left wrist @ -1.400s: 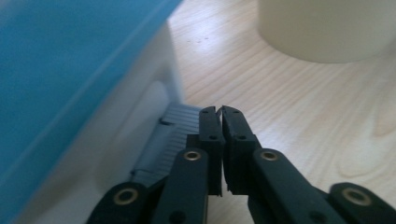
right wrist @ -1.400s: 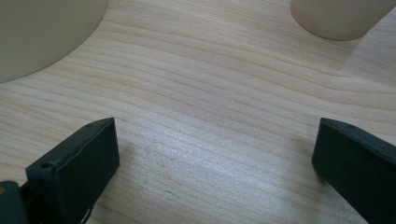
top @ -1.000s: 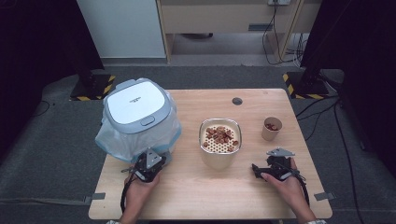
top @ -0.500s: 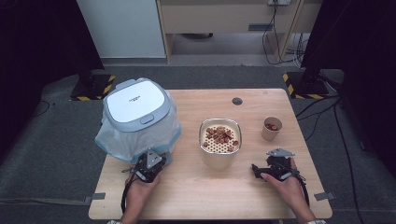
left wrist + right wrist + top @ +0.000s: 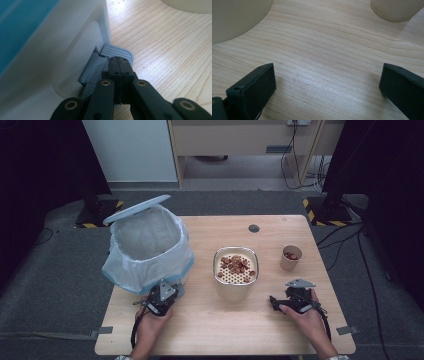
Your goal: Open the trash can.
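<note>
- The white bin (image 5: 150, 251), lined with a pale blue plastic bag, stands at the left of the wooden tabletop (image 5: 215, 325); its flat lid (image 5: 136, 209) is tipped up at the far rim, and the crinkled liner shows inside.
- At the bin's foot a ribbed grey pedal (image 5: 117, 51) sticks out from a rounded recess in the smooth white wall; the left gripper view shows this close, while the high view has it tucked under the gripper.
- The left gripper (image 5: 119, 65) has its black jaws pressed together, tips resting on the pedal, with nothing between them.
- Just right of the bin is a cream tub (image 5: 235, 279) topped by a perforated tray of reddish-brown bits.
- Farther right stands a small paper cup (image 5: 290, 258) with the same bits inside; the right gripper view shows its plain base (image 5: 395, 10).
- The right gripper (image 5: 327, 82) lies low over bare wood grain, jaws spread wide and empty.
- A dark round grommet (image 5: 254, 228) sits near the tabletop's far edge.
</note>
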